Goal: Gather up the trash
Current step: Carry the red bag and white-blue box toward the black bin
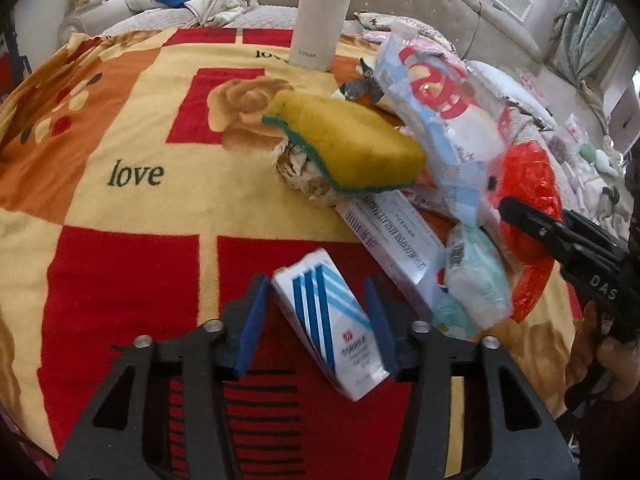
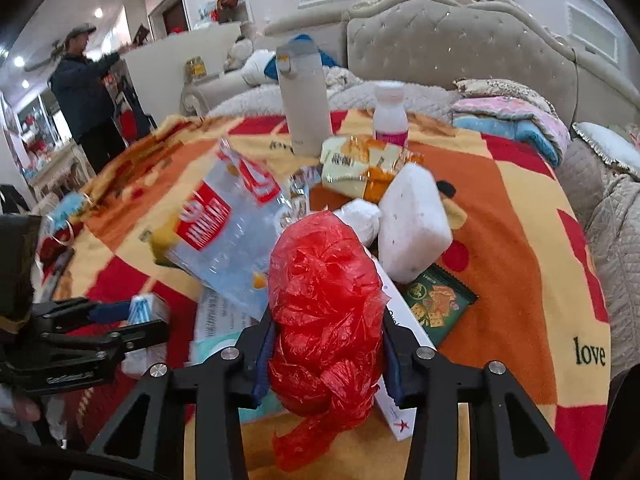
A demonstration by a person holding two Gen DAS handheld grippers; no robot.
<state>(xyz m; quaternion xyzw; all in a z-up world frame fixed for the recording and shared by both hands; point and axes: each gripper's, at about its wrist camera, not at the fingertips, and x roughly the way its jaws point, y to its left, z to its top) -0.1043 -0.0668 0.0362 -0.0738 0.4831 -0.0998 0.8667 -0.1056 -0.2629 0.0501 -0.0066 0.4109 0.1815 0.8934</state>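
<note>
Left wrist view: the left hand-held gripper [image 1: 318,320] straddles a small white carton with blue stripes [image 1: 330,320]. The jaws stand apart; the left pad touches or nearly touches the carton edge, and a narrow gap shows at the right pad, so the carton is not yet clamped. The carton lies on the red-and-yellow blanket [image 1: 120,208] covering the tabletop, at the near edge of the trash pile. Beyond it lie a long white medicine box [image 1: 394,236], a yellow sponge with a green scouring face [image 1: 348,148] resting on crumpled paper [image 1: 300,172], and a clear printed plastic bag [image 1: 436,112]. A white Tiger flask [image 1: 322,12] stands at the far edge. The carton appears light, stiff and crushable; grip across its two long side walls with moderate force.

Right wrist view: the right hand-held gripper [image 2: 328,344] is closed on a crumpled red plastic bag [image 2: 326,292], both pads pressing its sides. The bag hangs above the medicine box [image 2: 404,320] and beside a white sponge block [image 2: 414,228] and a green cracker packet [image 2: 438,304]. The film is soft, very light and slippery; it compresses under load, so hold the dense bunched middle, not the loose tail.
</note>
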